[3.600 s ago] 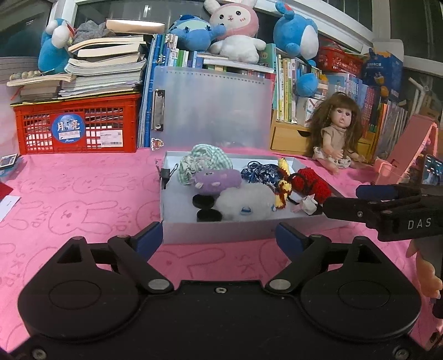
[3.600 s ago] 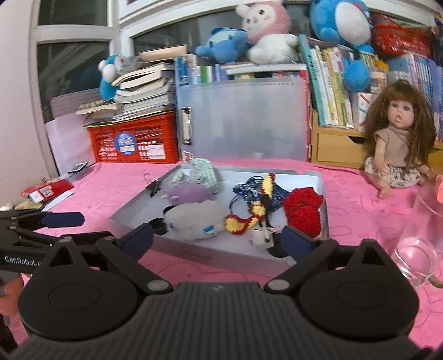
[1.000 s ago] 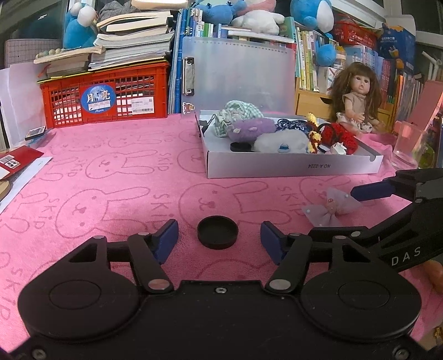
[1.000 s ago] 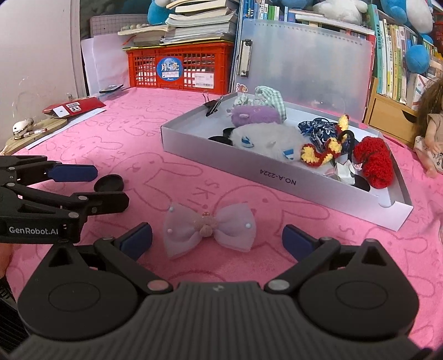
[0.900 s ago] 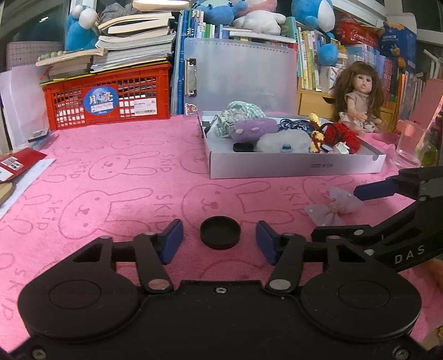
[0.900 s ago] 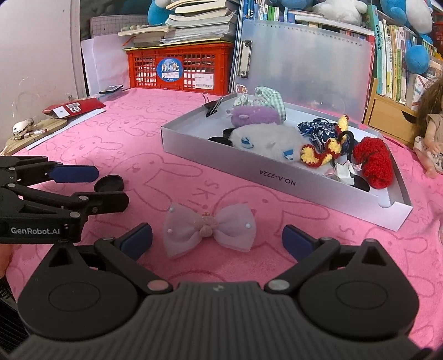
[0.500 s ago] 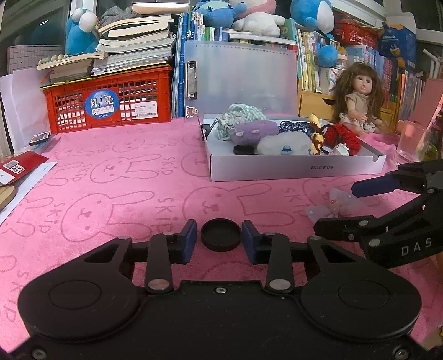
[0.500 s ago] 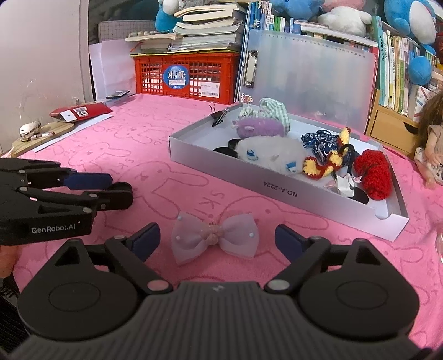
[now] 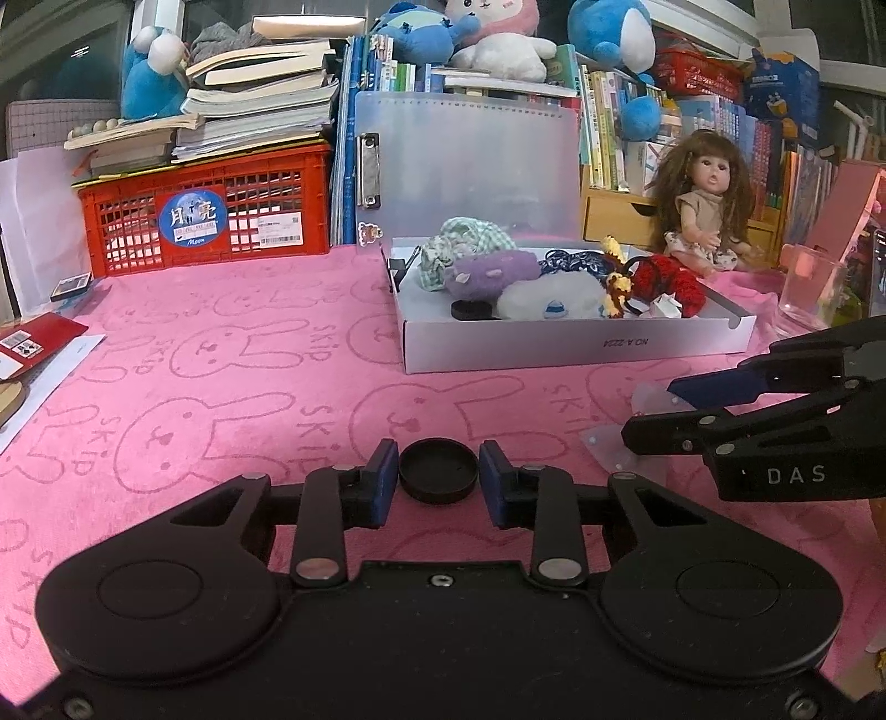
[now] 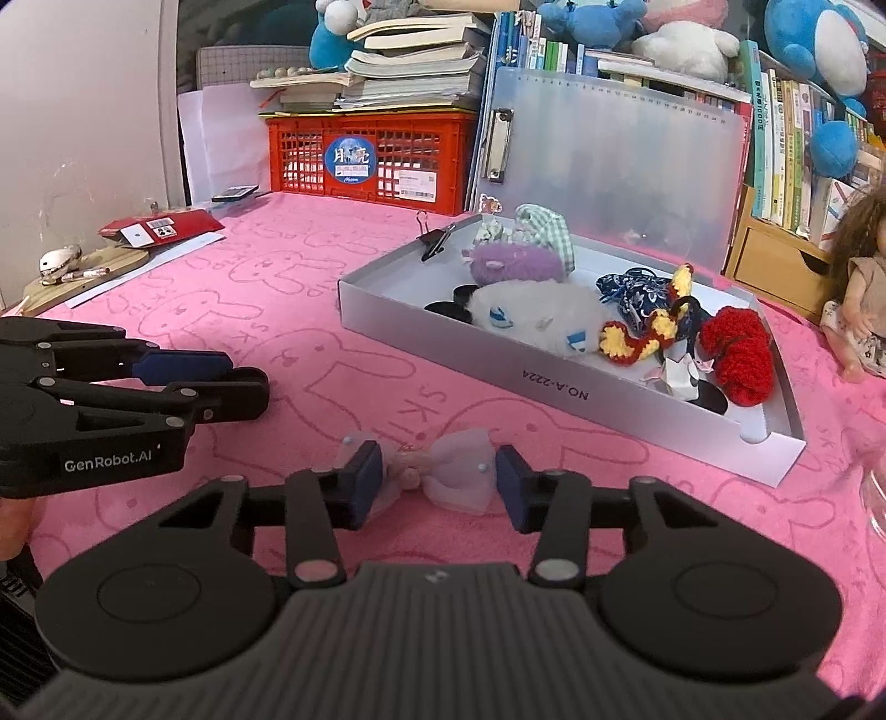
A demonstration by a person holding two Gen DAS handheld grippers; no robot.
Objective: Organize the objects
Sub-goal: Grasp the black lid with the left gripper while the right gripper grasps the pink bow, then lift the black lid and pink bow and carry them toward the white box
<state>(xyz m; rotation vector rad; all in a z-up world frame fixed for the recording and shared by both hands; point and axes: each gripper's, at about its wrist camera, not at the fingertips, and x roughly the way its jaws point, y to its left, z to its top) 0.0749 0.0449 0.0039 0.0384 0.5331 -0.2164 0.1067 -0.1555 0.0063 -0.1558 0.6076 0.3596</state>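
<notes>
Home playroom: plush toys (image 9: 501, 30), doll (image 9: 702, 207), books (image 9: 260, 105).

Pink bunny-print tablecloth (image 9: 232, 354) — grey box (image 9: 576, 346), black cap (image 9: 438, 469), bow (image 10: 443, 471), red crate (image 9: 205, 221), glass (image 9: 811, 291).

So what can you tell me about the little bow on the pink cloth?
The bow is pale lilac, made of thin gauzy fabric, with tiny white pearl beads on its wings and a small pinkish ornament at the knot. It lies flat on the pink bunny-print cloth, in front of the silver box. The right tool is closing around it, one blue pad already at its left wing.
</notes>
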